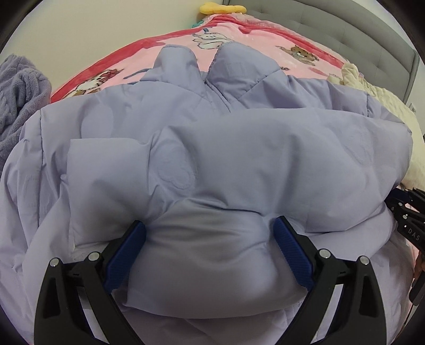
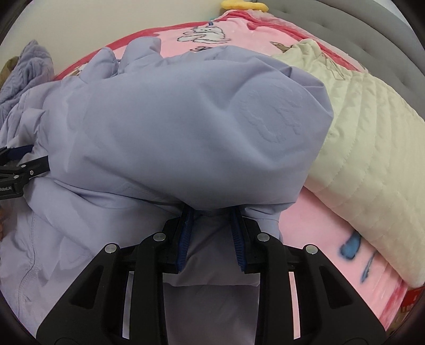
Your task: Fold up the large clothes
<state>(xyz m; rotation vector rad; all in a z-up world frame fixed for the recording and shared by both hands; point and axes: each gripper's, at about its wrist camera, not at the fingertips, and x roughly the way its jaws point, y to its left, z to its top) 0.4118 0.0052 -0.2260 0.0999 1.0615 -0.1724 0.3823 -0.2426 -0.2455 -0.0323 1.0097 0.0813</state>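
Observation:
A padded lilac jacket [image 1: 239,159] lies spread on the bed, its sleeves or collar pointing away from me. My left gripper [image 1: 209,228] stands wide, its blue pads [image 1: 127,252] pressing into a thick puffed fold of the near hem. In the right wrist view the jacket [image 2: 172,132] bulges up over my right gripper [image 2: 212,212], whose narrow-set pads [image 2: 186,233] are shut on a bunched fold of it. Each gripper shows in the other's view: the right gripper [image 1: 409,217] at the right edge, the left gripper [image 2: 21,169] at the left edge.
A pink cartoon blanket [image 1: 239,39] covers the bed. A cream quilted cover [image 2: 358,132] lies to the right of the jacket. A lilac knit garment [image 1: 18,93] sits at the left. A grey padded headboard [image 1: 345,31] and a yellow plush [image 1: 223,8] are at the back.

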